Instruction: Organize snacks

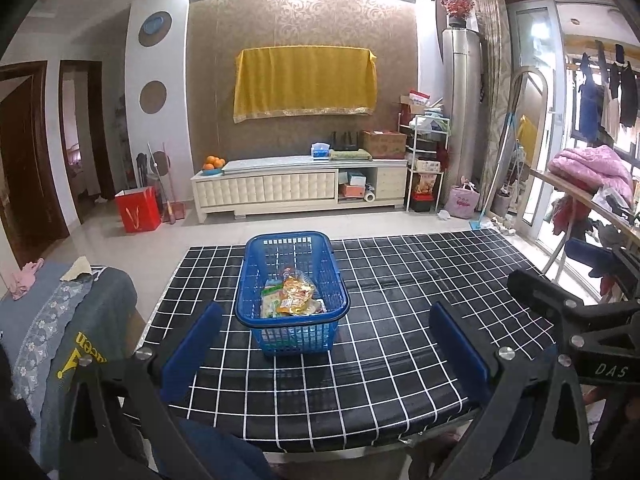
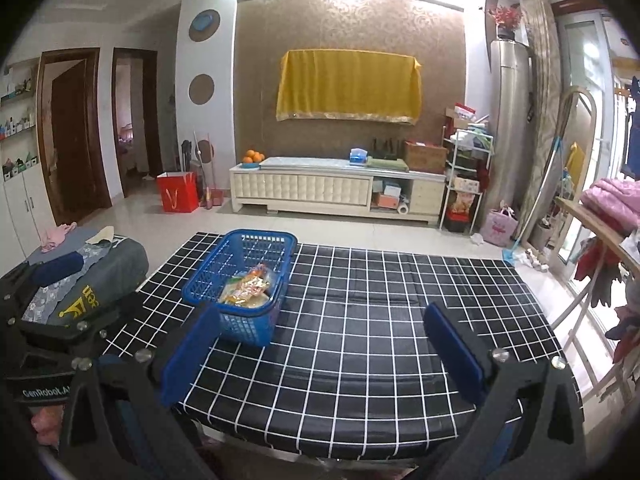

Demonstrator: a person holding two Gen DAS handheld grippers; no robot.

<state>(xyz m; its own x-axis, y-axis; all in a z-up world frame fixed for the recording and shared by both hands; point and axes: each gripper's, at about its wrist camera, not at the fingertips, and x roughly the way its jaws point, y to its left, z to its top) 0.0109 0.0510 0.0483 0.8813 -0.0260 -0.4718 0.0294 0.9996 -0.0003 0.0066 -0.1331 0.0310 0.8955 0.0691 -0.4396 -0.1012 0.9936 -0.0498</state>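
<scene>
A blue plastic basket [image 1: 256, 258] stands on the black table with white grid lines [image 1: 420, 280]. Several snack packets [image 1: 294, 294], yellow, orange and green, lie inside it. My left gripper [image 1: 326, 320] is held open over the table's near edge, its blue pads wide apart and empty, with the basket just beyond them. In the right wrist view the basket [image 2: 208, 280] sits to the left with the snack packets [image 2: 248, 288] in it. My right gripper [image 2: 320, 320] is open and empty above the table [image 2: 380, 320], right of the basket.
A chair draped with grey cloth [image 1: 80, 312] stands at the table's left side. A drying rack with clothes [image 1: 592, 200] is to the right. A white TV cabinet [image 1: 300, 184] and a red bag [image 1: 138, 208] stand across the tiled floor.
</scene>
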